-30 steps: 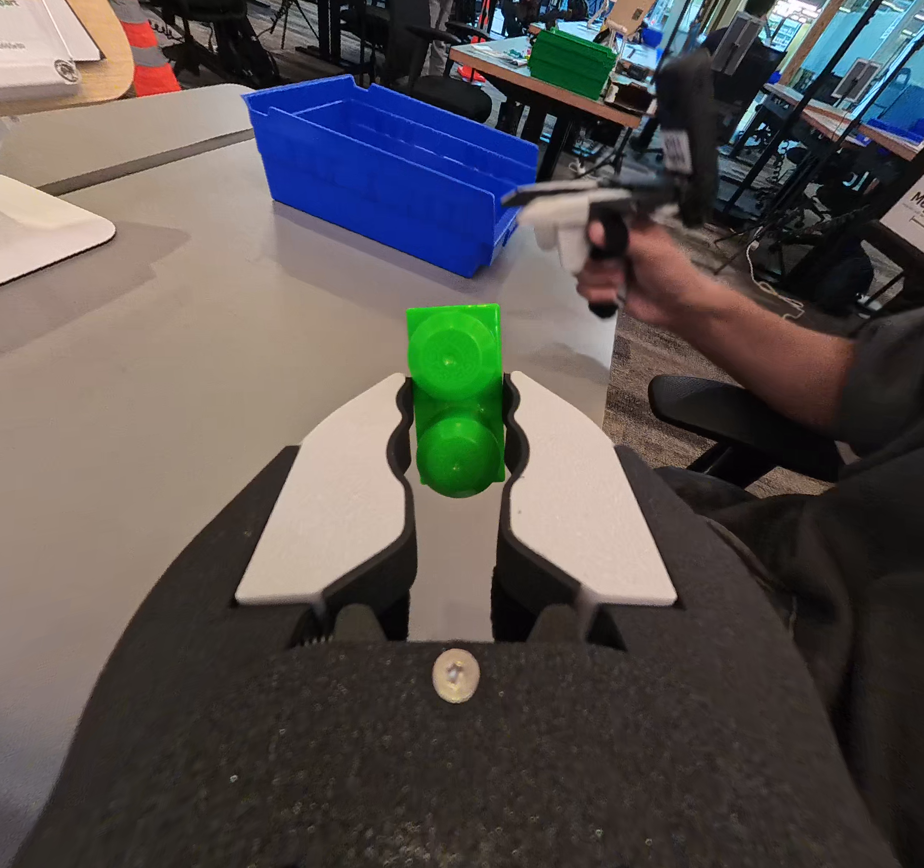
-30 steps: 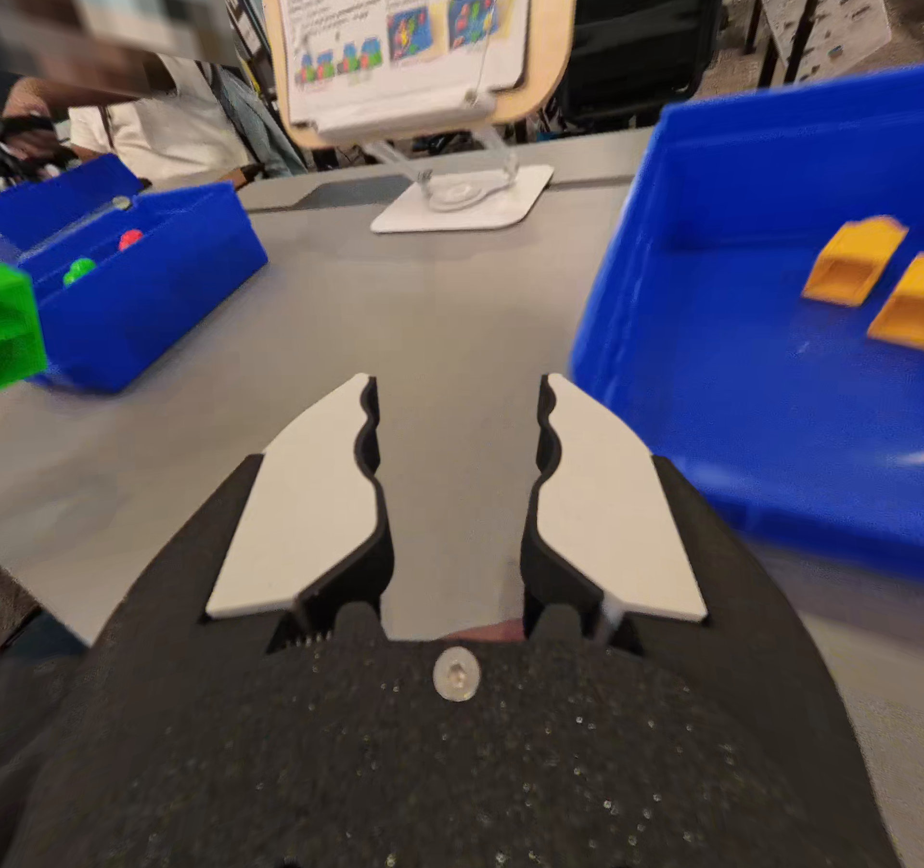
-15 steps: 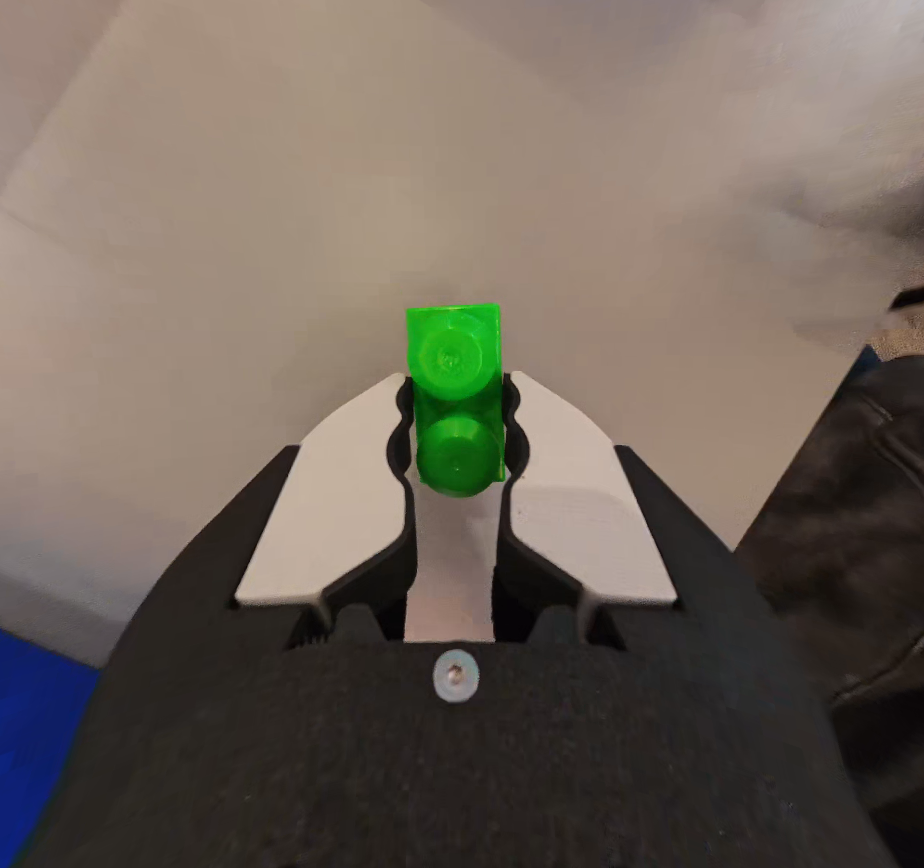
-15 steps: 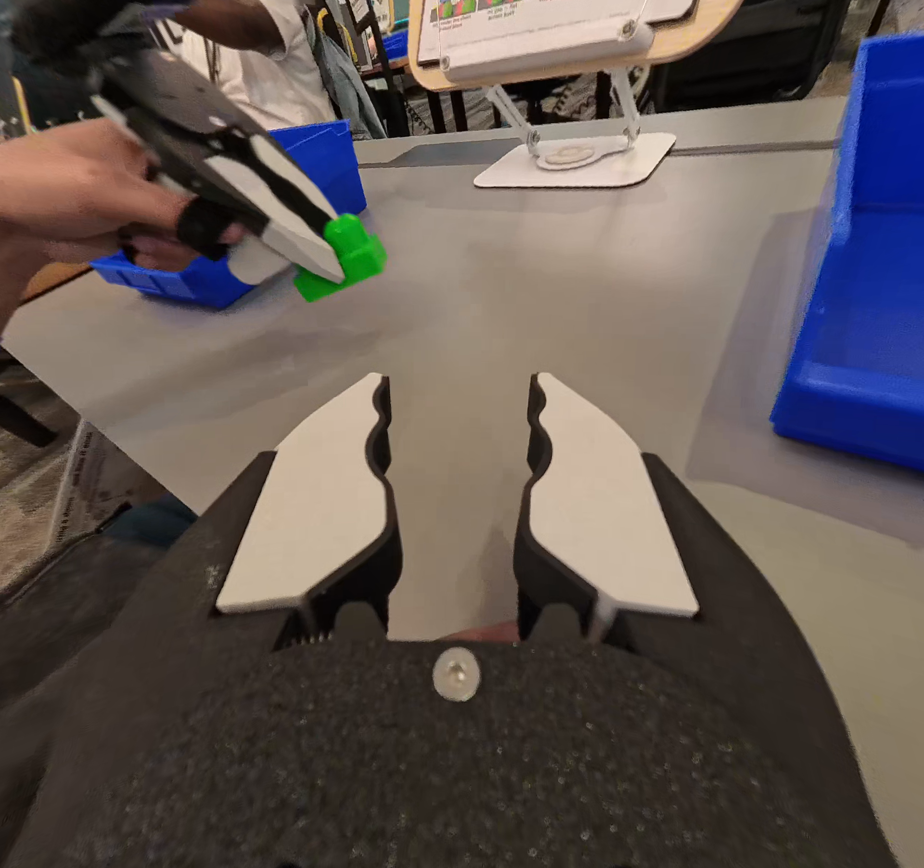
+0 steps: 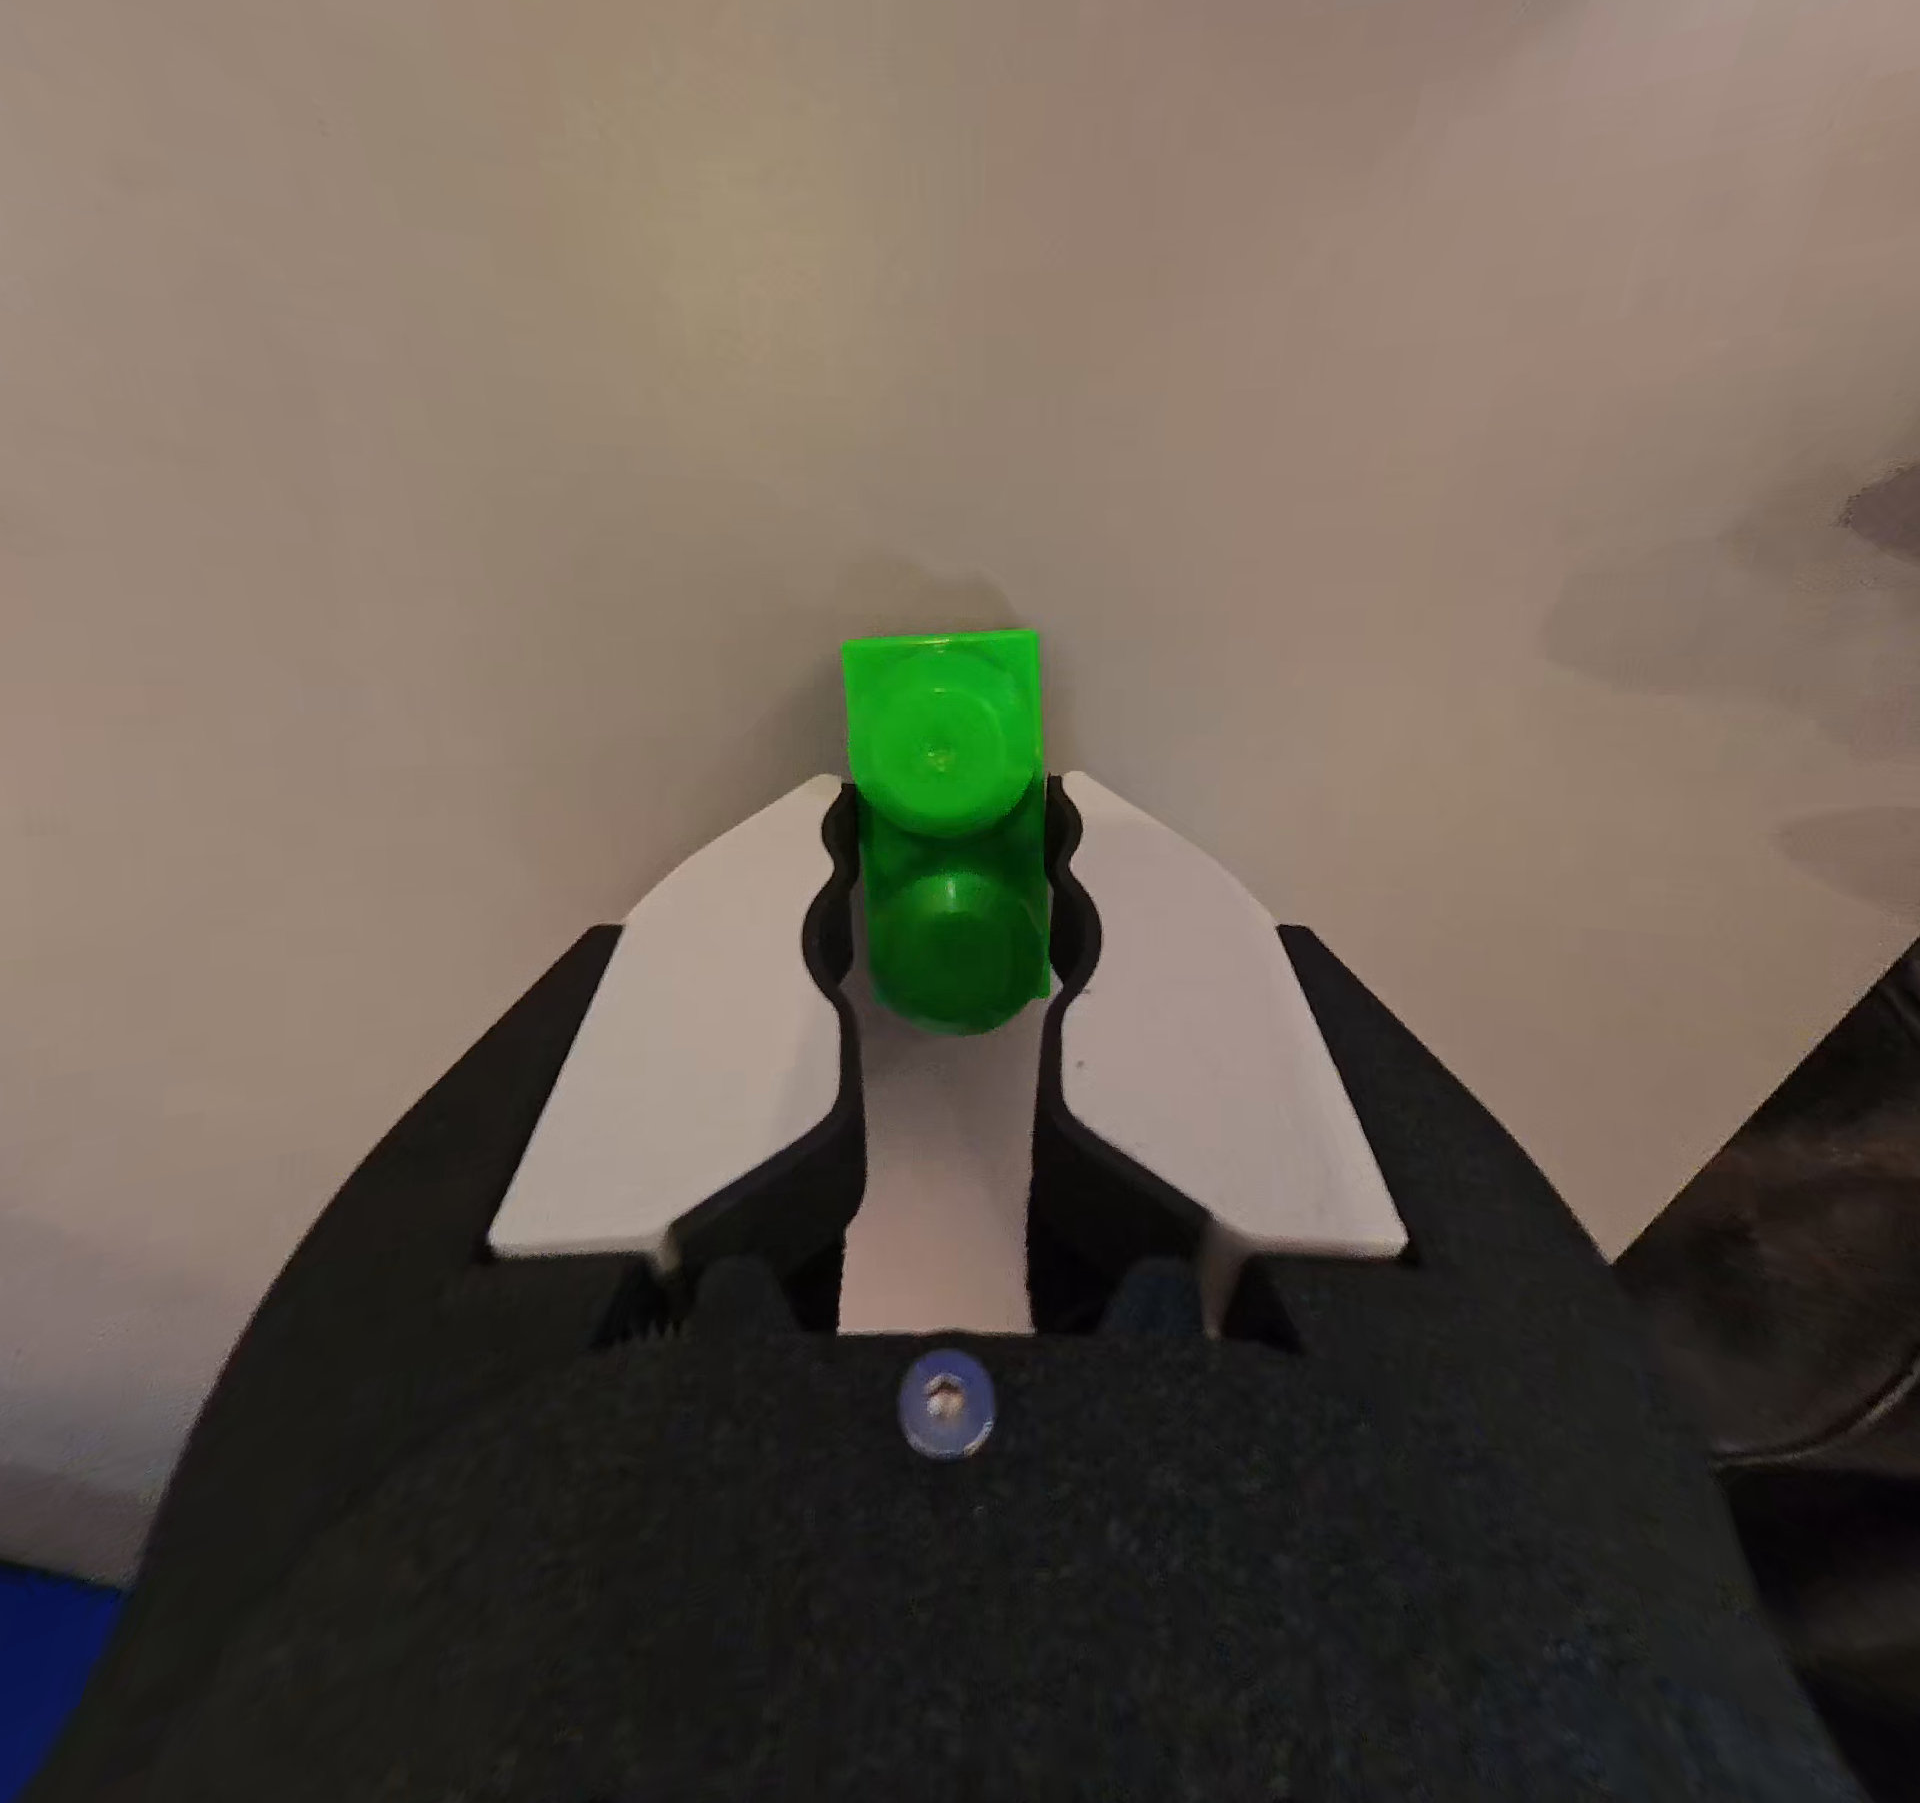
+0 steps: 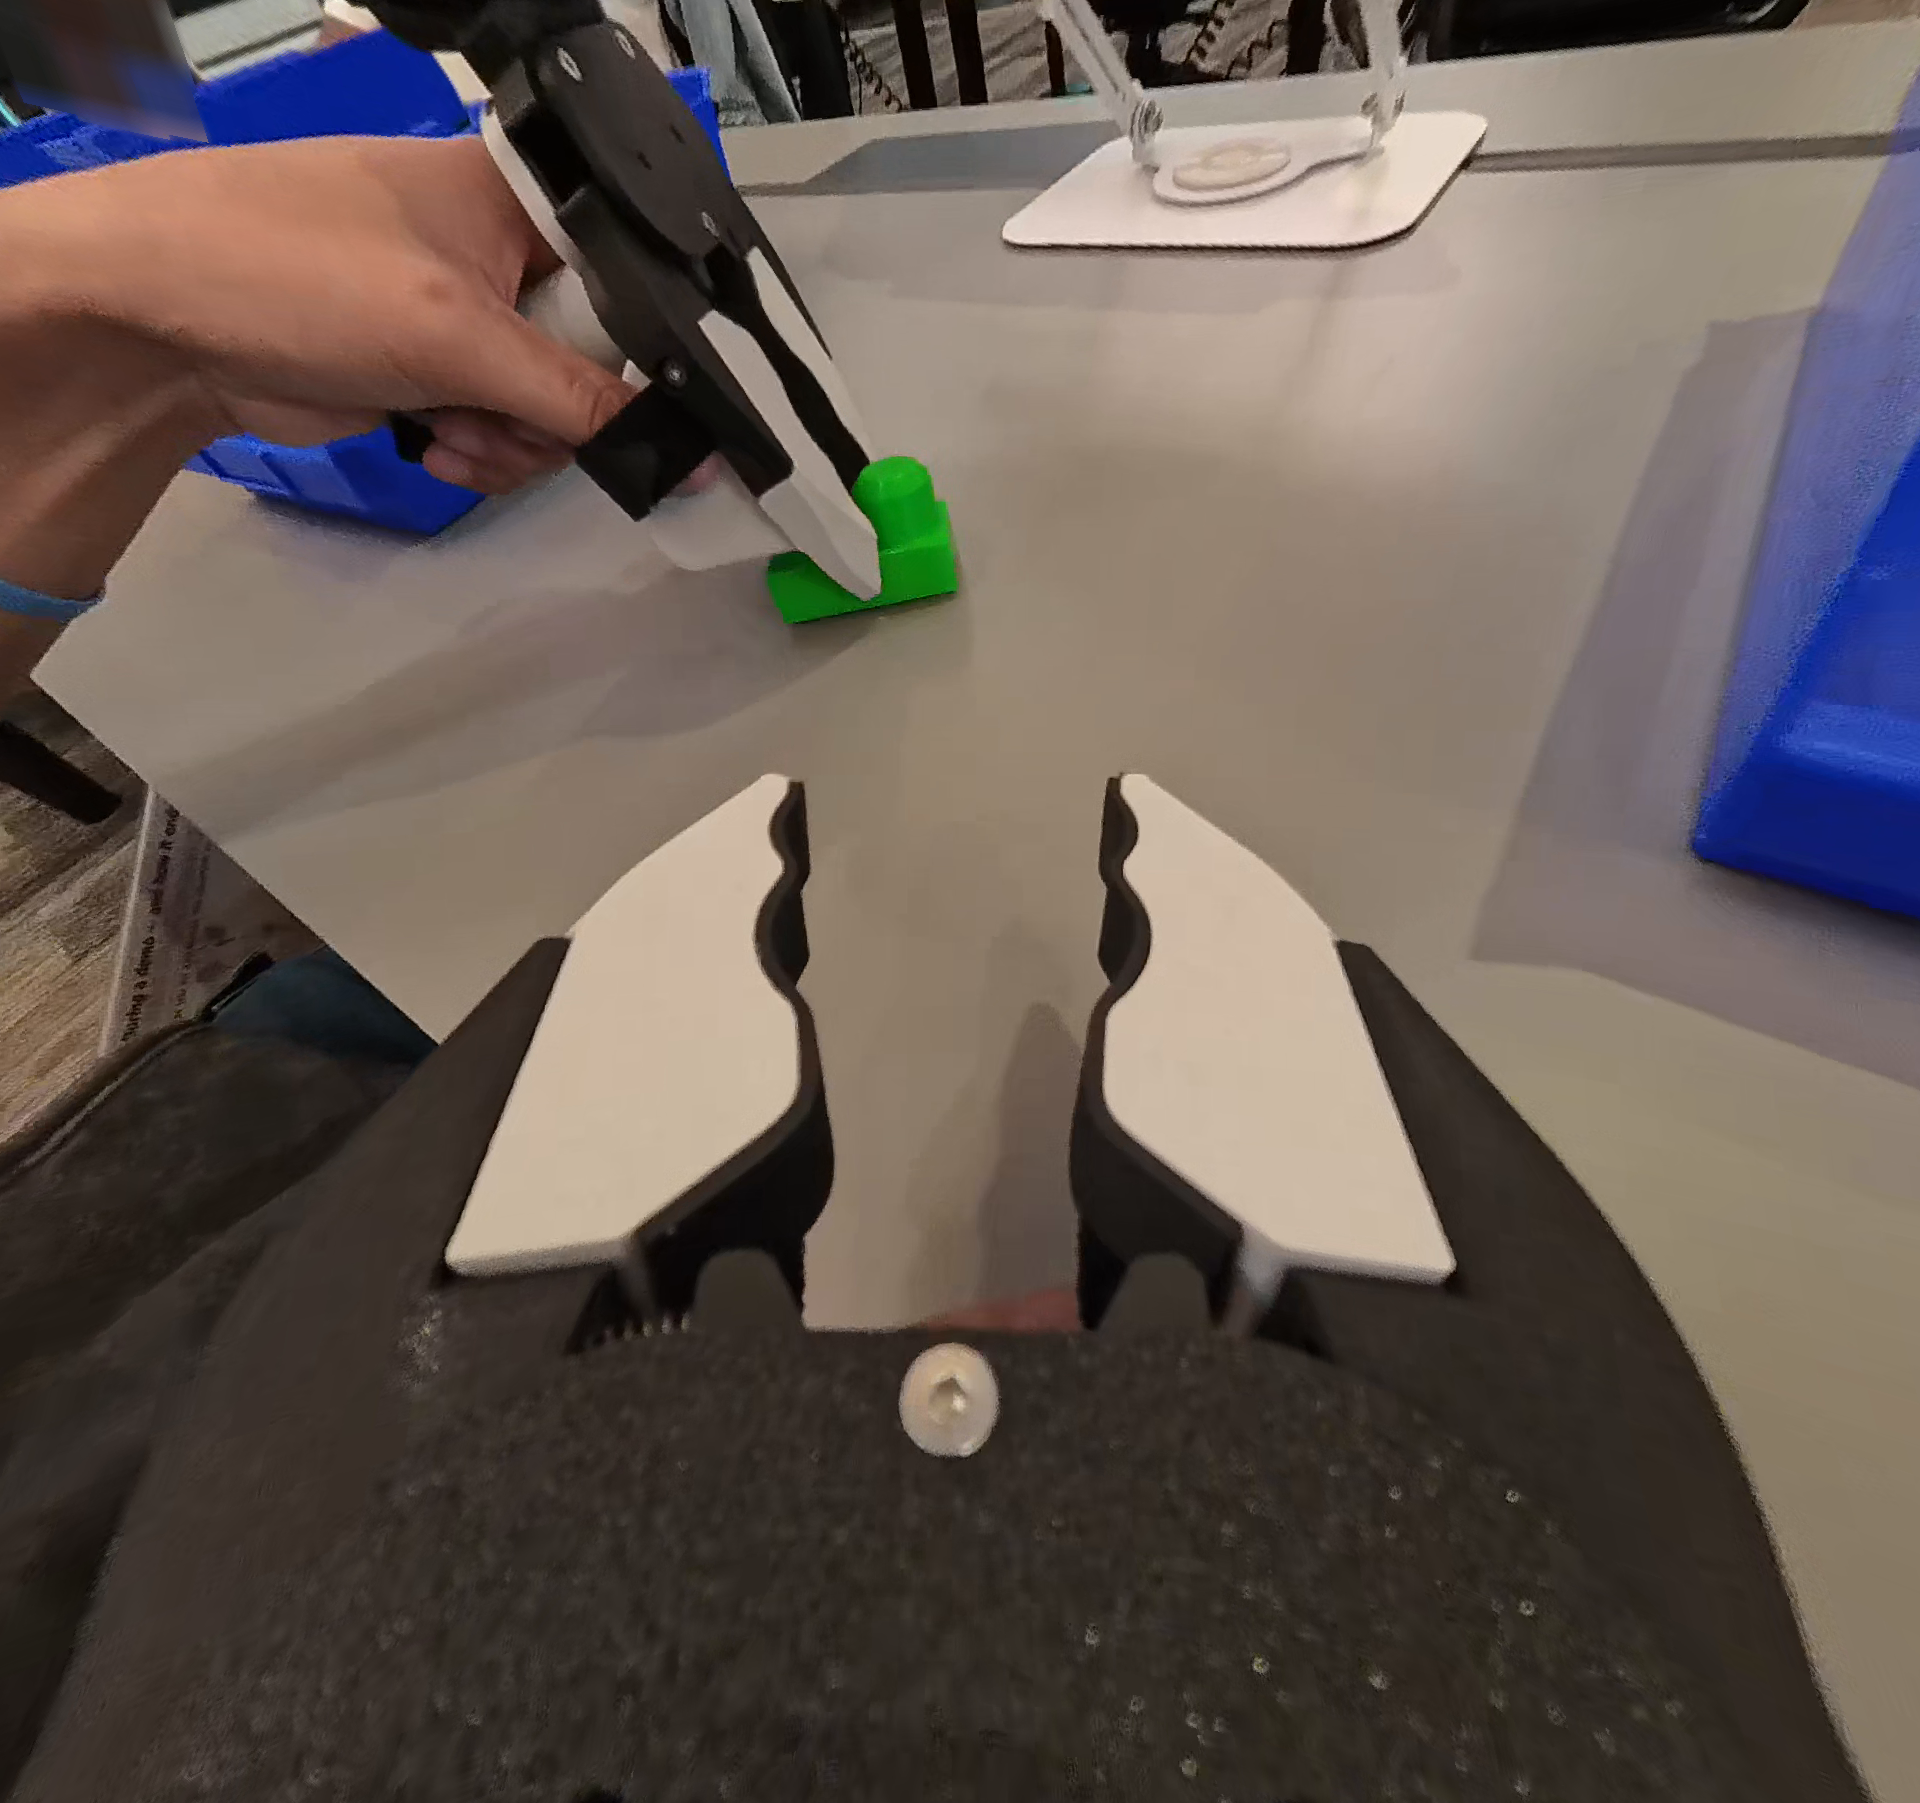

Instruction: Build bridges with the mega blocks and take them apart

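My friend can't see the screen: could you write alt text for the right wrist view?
A hand presses a black-and-white tool clamping a green two-stud block down onto a grey table. In the foreground a second tool hangs open and empty, blue bins at both edges.

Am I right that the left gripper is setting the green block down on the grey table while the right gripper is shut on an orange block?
Not quite: the right gripper is open and empty, as the right wrist view shows. The rest holds: the left gripper grips the green block at the grey table.
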Available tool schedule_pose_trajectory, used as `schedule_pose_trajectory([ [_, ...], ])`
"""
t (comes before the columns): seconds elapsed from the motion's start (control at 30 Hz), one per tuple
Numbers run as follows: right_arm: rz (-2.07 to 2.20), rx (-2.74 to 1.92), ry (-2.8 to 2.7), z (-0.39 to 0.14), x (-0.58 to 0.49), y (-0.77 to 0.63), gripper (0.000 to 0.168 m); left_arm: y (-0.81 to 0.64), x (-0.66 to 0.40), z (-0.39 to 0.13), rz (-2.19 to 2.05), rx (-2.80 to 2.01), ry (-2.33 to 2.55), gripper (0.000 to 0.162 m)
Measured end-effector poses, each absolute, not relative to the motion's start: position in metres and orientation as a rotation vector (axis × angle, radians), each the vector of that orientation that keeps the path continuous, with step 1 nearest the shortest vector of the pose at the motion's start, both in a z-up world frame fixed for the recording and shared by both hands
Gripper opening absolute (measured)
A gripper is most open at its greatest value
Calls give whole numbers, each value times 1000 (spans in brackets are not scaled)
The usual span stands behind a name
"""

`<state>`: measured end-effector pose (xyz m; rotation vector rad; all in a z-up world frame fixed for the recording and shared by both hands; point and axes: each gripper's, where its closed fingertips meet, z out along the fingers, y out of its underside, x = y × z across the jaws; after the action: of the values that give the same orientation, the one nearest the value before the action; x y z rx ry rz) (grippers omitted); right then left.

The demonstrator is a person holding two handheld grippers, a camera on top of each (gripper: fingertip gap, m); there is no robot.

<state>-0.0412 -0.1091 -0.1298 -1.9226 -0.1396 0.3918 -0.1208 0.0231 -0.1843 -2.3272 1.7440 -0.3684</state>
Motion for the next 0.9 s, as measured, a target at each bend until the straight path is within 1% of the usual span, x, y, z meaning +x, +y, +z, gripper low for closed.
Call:
schedule_pose_trajectory([
  [0.1, 386, -1980, -150, -137, -50, -102, 57, 22, -116, -186, -403, -2322, 1724, 34],
  [0.13, 366, -2011, -169, -141, -54, -99, 58, 21, -115, -185, -425, -2321, 1711, 38],
  [0.17, 335, -2049, -192, -145, -58, -95, 58, 19, -116, -183, -445, -2328, 1698, 47],
  [0.2, 304, -2084, -218, -149, -62, -90, 60, 17, -120, -179, -461, -2332, 1681, 50],
  [0.23, 276, -2117, -260, -151, -69, -84, 62, 14, -126, -171, -482, -2316, 1654, 50],
  [0.3, 200, -2172, -344, -153, -82, -66, 71, 6, -145, -149, -563, -2237, 1556, 51],
  [0.37, 159, -2164, -391, -149, -98, -41, 70, -5, -170, -126, -688, -2141, 1391, 57],
  [0.43, 154, -2197, -401, -154, -109, -15, 72, -18, -197, -111, -830, -2038, 1186, 56],
  [0.53, 158, -2265, -351, -169, -112, 14, 75, -36, -241, -113, -934, -1944, 971, 57],
  [0.6, 197, -2288, -317, -177, -113, 24, 77, -46, -260, -120, -984, -1902, 894, 55],
  [0.7, 201, -2332, -332, -186, -119, 30, 78, -50, -272, -113, -1047, -1837, 824, 55],
  [0.77, 192, -2354, -349, -189, -122, 32, 74, -55, -269, -108, -1103, -1816, 843, 54],
  [0.83, 173, -2337, -353, -182, -120, 33, 73, -59, -269, -107, -1096, -1804, 863, 52],
  [0.9, 94, -2232, -358, -151, -107, 32, 73, -61, -271, -111, -1056, -1817, 895, 52],
])
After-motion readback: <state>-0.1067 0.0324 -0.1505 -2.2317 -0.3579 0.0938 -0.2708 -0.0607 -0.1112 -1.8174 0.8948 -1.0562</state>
